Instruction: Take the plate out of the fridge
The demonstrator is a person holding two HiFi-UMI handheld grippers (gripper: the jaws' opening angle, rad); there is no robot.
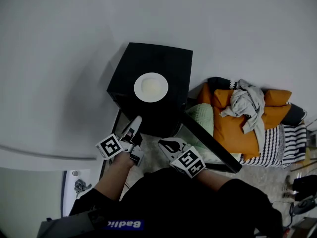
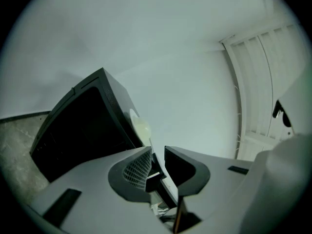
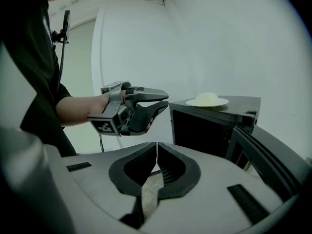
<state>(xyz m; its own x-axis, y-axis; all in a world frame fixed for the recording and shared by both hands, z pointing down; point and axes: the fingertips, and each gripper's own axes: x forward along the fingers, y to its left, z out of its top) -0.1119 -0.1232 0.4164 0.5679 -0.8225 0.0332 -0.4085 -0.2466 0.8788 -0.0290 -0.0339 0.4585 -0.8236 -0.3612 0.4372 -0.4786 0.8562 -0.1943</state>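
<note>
One plate (image 1: 150, 87) atop fridge (image 1: 171, 66), apart from fingers (image 1: 134, 124)

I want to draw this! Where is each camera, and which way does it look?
Head view: on the person's head, looking steeply down at fridge, arms, left gripper, right gripper.
Left gripper view: on the left gripper, along its open jaws toward the fridge.
Right gripper view: on the right gripper, facing the open fridge; left gripper shows.
Shared: plate atop the fridge.

White plate (image 1: 151, 87) sits atop the black fridge (image 1: 171, 63).
</note>
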